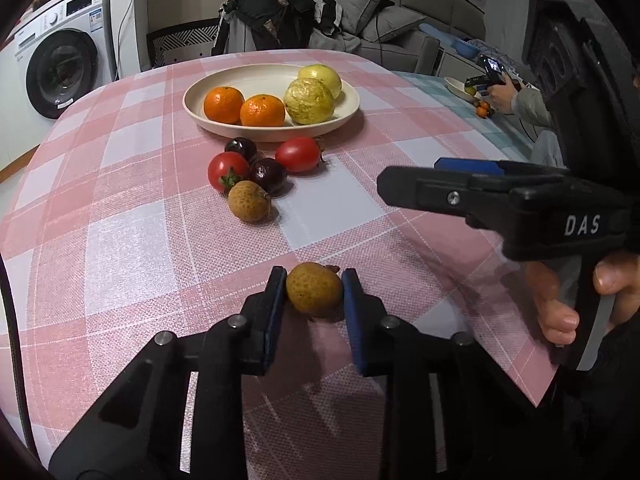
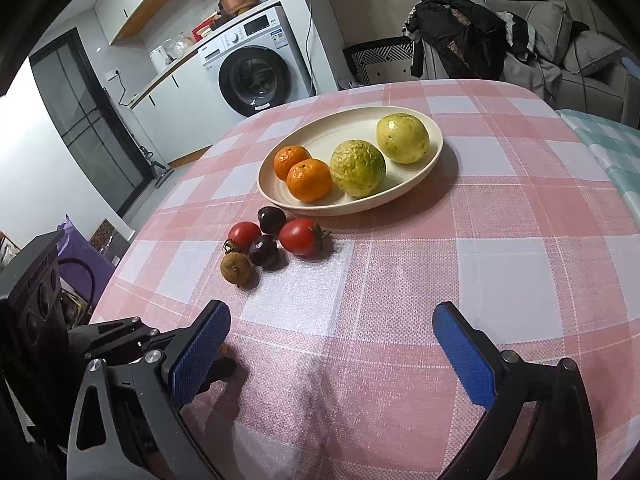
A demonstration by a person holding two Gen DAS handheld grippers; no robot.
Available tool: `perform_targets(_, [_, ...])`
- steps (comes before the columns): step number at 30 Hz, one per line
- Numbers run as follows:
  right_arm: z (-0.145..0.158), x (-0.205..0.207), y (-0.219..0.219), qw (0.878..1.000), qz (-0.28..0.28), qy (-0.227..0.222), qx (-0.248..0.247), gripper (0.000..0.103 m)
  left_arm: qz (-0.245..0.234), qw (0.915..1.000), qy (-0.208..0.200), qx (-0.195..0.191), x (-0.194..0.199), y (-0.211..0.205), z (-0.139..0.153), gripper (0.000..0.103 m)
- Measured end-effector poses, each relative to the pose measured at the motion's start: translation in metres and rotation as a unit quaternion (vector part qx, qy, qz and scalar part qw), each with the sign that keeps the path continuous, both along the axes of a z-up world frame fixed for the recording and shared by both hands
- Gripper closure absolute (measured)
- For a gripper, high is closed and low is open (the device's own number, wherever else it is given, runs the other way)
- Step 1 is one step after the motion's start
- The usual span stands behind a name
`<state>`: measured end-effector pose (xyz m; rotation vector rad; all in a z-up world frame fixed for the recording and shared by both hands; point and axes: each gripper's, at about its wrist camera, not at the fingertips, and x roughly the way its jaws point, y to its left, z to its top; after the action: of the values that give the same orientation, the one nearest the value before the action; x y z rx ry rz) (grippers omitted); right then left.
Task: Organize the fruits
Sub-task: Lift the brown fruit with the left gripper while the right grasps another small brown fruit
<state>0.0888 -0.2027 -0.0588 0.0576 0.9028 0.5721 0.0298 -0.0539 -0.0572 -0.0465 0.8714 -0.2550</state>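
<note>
My left gripper (image 1: 314,277) is shut on a brown longan (image 1: 314,290) that rests on the pink checked tablecloth near the front edge. A second longan (image 1: 249,201) lies further in, beside two red tomatoes (image 1: 228,170) and two dark round fruits (image 1: 269,174). Behind them a cream plate (image 1: 192,104) carries two oranges (image 1: 262,110) and two yellow-green round fruits (image 1: 309,101). My right gripper (image 2: 332,316) hovers open over bare cloth with nothing between its blue pads (image 2: 460,344). In the left wrist view it enters from the right, held by a hand.
The table's right edge (image 1: 532,368) runs close to the right gripper. Beyond lies a second table with a teal cloth (image 1: 460,100), where another person's hands hold a device. A washing machine (image 2: 252,72) and a chair piled with clothes (image 2: 460,36) stand behind the table.
</note>
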Motion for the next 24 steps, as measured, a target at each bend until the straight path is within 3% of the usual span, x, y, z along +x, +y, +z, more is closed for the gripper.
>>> perform_targets(14, [-0.006,0.007,0.031,0.999,0.033,0.023,-0.005,0.001,0.058,0.9971,-0.03,-0.04,-0.003,0.05,0.017,0.078])
perform_targets(24, [-0.015,0.0,0.086,0.993,0.114,0.032,-0.007,0.032,0.109,0.9914,-0.04,-0.061,-0.009,0.095,0.023,0.078])
